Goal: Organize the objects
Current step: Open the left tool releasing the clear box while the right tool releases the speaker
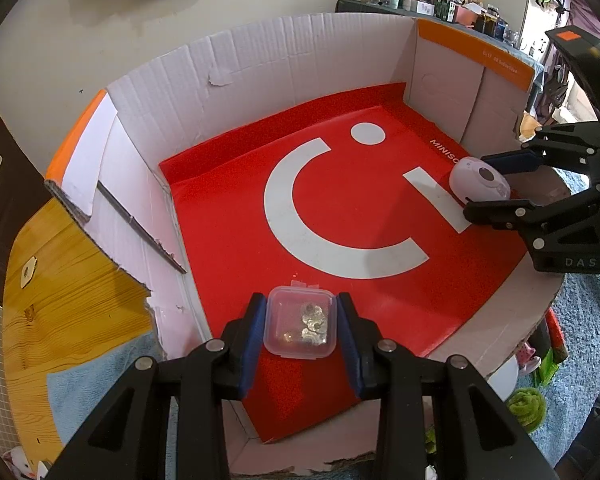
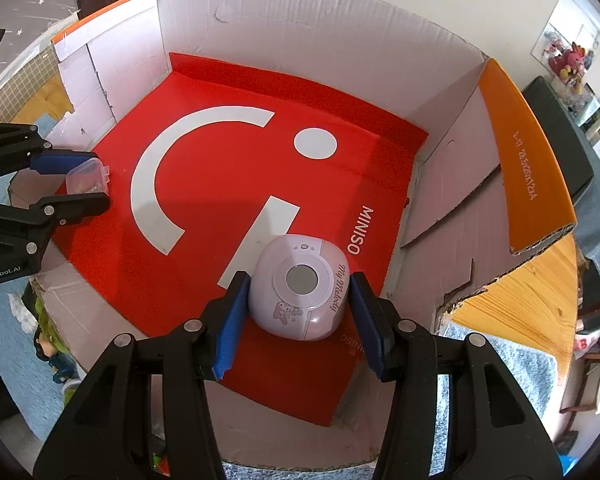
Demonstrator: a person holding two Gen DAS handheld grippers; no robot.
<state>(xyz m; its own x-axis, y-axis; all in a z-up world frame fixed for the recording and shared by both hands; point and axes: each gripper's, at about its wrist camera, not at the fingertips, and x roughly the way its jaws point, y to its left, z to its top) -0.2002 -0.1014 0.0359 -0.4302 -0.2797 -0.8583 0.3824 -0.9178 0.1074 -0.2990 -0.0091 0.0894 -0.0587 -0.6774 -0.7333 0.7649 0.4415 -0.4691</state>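
Hand-held gripper [image 1: 301,328], angled down, on box [image 1: 300,322]

A bag [image 1: 340,208] lines the floor of the box [image 1: 260,56] before me. The tub [image 1: 300,322] sits between my left jaws at its near left, the camera [image 2: 298,286] between my right jaws at its right edge.

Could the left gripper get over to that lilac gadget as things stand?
Probably not yet. The left gripper is shut on the small clear box, and the right gripper already has the lilac gadget between its fingers. The red mat between them is bare.
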